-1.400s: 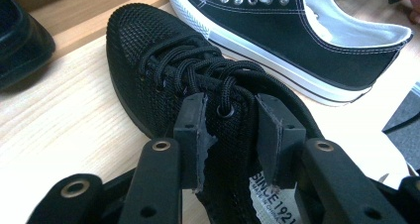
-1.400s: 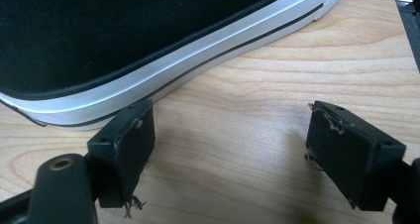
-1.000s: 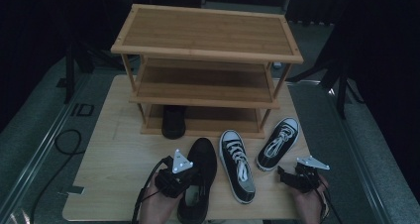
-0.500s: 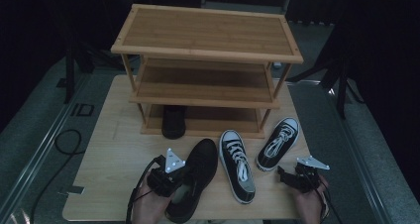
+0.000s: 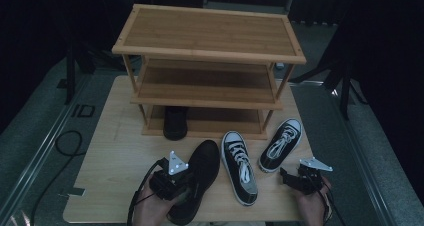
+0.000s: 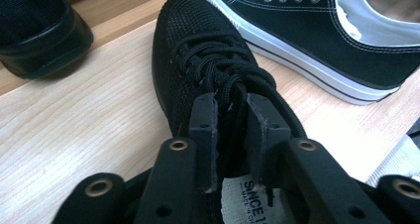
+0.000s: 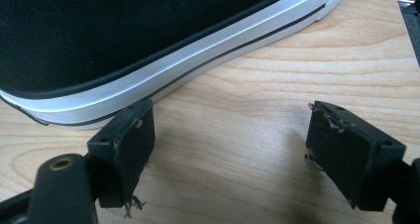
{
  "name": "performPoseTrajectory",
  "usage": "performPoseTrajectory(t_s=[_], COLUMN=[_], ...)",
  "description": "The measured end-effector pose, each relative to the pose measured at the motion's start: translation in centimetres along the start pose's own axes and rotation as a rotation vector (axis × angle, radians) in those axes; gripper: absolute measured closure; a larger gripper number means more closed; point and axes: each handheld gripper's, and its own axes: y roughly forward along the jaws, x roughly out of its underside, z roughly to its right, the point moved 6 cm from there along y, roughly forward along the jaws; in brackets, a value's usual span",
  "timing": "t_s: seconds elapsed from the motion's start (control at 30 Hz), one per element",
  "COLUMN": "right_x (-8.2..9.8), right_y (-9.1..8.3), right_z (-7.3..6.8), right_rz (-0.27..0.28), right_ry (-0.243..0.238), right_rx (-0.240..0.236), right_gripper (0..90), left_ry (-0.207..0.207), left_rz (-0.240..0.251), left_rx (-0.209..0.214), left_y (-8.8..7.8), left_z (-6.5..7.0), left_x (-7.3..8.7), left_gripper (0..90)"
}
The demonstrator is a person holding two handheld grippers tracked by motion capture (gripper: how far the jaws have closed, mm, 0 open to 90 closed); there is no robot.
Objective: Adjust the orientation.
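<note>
A black lace-up shoe (image 5: 202,168) lies on the wooden board, toe toward the rack. My left gripper (image 5: 186,186) sits over its heel end. In the left gripper view the jaws (image 6: 232,120) straddle the shoe's (image 6: 208,60) tongue and laces. They have just been opening, and a narrow gap shows at the pads. My right gripper (image 5: 286,178) rests low at the board's front right, wide open. In the right gripper view its fingers (image 7: 228,149) stand over bare wood beside a sneaker's white sole (image 7: 163,80).
A three-tier bamboo shoe rack (image 5: 210,51) stands at the back, with another black shoe (image 5: 175,122) on its bottom shelf. Two black-and-white sneakers (image 5: 240,167) (image 5: 281,145) lie between my grippers. The board's front edge (image 5: 100,217) is close below my hands.
The black shoe's heel has swung a little to the left, so the shoe now lies more slanted. The right gripper has stayed where it was.
</note>
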Motion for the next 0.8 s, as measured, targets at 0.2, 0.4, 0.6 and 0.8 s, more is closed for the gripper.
performPoseTrajectory(t_s=[0.2,0.4,0.6,0.8], right_x=[0.0,0.0,0.0,0.0], right_y=[0.0,0.0,0.0,0.0], right_z=[0.0,0.0,0.0,0.0], right_rz=[0.000,0.000,0.000,0.000], right_ry=[0.000,0.000,0.000,0.000], right_rx=[0.000,0.000,0.000,0.000], right_gripper=[18.9,18.9,18.9,18.9], left_ry=[0.001,0.009,0.004,-0.015], left_rz=[-0.035,-0.060,-0.069,-0.055], left_rx=[-0.007,-0.005,0.018,0.029], left_y=[0.1,0.6,1.2,0.9], left_z=[-0.3,-0.5,-0.4,-0.8], left_x=[0.3,0.2,0.1,-0.3], left_gripper=[70.6,73.3,85.9,86.5])
